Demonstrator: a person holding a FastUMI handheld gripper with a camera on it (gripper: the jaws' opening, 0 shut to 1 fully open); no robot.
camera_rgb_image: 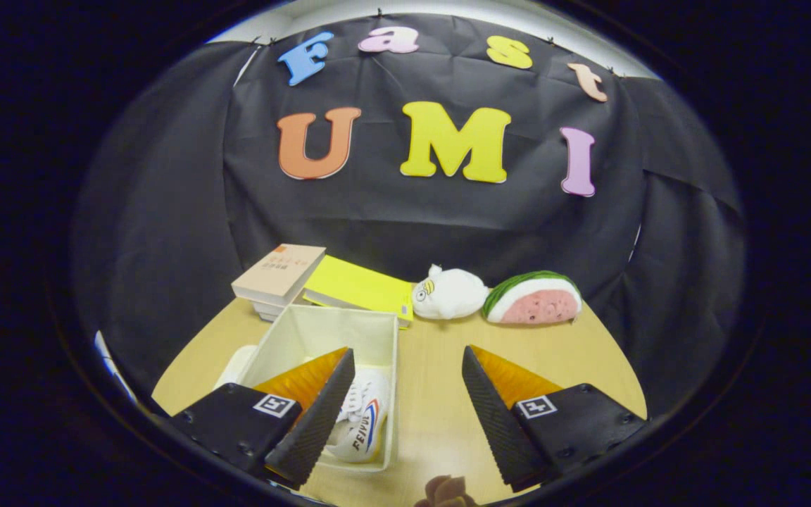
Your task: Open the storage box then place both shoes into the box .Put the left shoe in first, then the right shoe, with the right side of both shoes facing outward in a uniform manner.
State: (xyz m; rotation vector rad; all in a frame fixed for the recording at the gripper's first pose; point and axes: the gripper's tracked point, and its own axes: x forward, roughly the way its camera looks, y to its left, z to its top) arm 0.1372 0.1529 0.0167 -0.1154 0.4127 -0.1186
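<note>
Right now I see my claw [407, 384] spread wide with nothing between its fingers, hovering above the pale wooden bench [441, 394]. Just ahead of and partly under my left finger [314, 415] sits the open cream fabric storage box [321, 331], and inside it a white sneaker with red and blue stripes [363, 422] lies beside that finger. Beyond the box rest a yellow book [360, 285], a beige book stack [279, 274], a white plush toy [448, 292] and a watermelon-slice plush [533, 298].

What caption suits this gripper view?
Open gripper above a table; white shoe lies in the open storage box.
</note>
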